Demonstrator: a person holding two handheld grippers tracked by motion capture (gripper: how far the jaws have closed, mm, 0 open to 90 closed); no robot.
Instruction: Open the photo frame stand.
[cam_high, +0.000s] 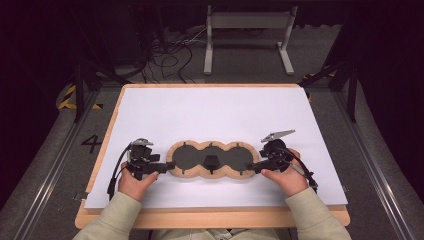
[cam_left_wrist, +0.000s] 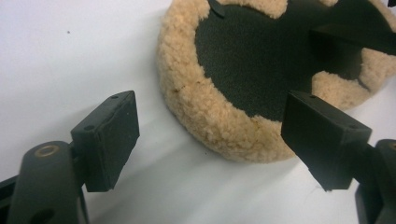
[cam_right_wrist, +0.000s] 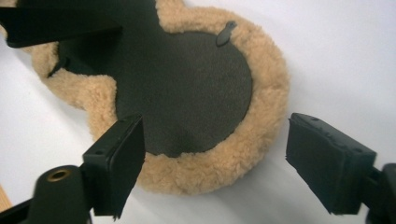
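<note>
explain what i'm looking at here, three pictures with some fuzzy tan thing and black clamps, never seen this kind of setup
A person sits at a table covered with a white sheet and holds a two-jaw hand tool in each hand. The high view looks down from above: the left tool and right tool sit at the two ends of a fleece pad, a tan, three-lobed piece with a dark inner face. The other two pictures come from cameras riding on each tool, looking along its black jaws. In both, the jaws stand open around the pad's fluffy rim without pinching it. Nothing is held.
</note>
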